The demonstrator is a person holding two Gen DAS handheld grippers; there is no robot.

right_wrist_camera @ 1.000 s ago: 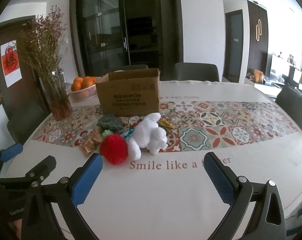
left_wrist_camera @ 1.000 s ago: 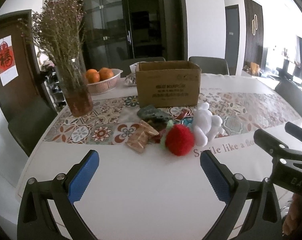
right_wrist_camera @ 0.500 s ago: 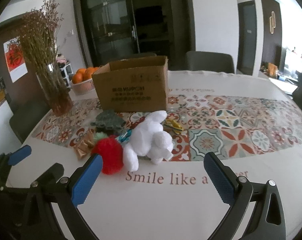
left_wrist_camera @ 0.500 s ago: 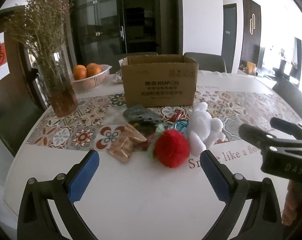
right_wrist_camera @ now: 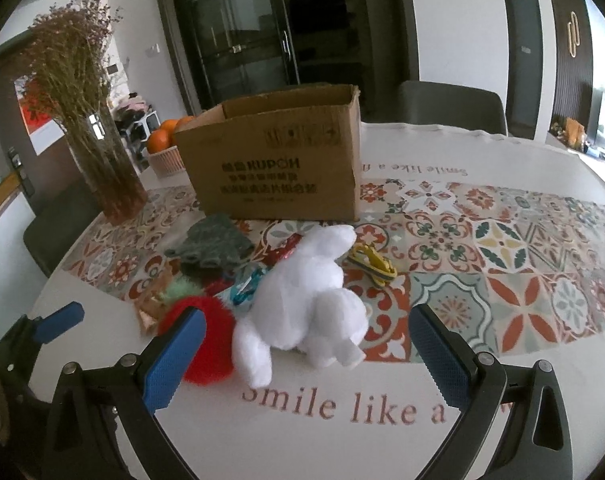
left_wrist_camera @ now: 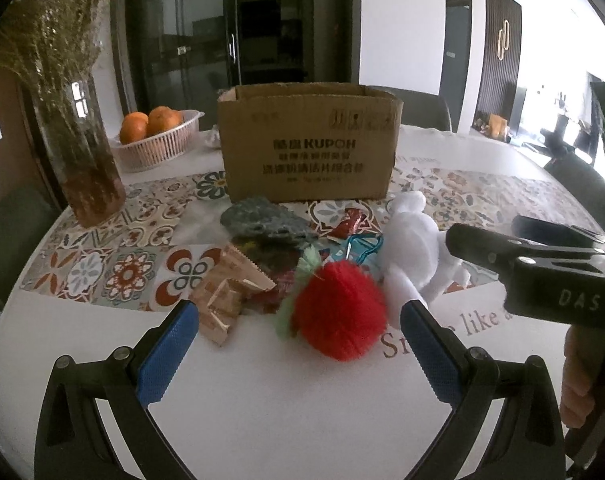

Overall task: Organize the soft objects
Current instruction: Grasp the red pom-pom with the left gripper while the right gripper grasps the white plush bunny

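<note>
Compared with the pictures from one second ago, both grippers are brought closer to the pile of soft things, which is now seen larger in both wrist views, and the vase of dried flowers point(left_wrist_camera: 68, 120) is shifted toward the left edge of the left view. The left gripper point(left_wrist_camera: 298, 344) is held wide open with nothing between its blue pads point(left_wrist_camera: 166, 354), and the red fluffy ball point(left_wrist_camera: 338, 308) is seen just ahead of the gap between them. The right gripper point(right_wrist_camera: 306, 356) is also spread wide and holds nothing; the white plush toy point(right_wrist_camera: 306, 304) lies just ahead of the gap between its fingers, touching the red ball on its left side. Behind these two, a grey-green knitted piece point(left_wrist_camera: 262, 222), some snack packets point(left_wrist_camera: 226, 296) and a yellow clip point(right_wrist_camera: 372, 266) are lying on the patterned strip of the tablecloth point(right_wrist_camera: 502, 248), near the middle of the table. The open cardboard box point(left_wrist_camera: 308, 144) is placed behind the pile, and on its front the word "KUPOH" is printed, with lines of Chinese characters which cannot be read clearly. On the white near edge of the cloth the words "Smile like a" are written. A basket of oranges point(left_wrist_camera: 154, 136) is standing to the left of the box.
</note>
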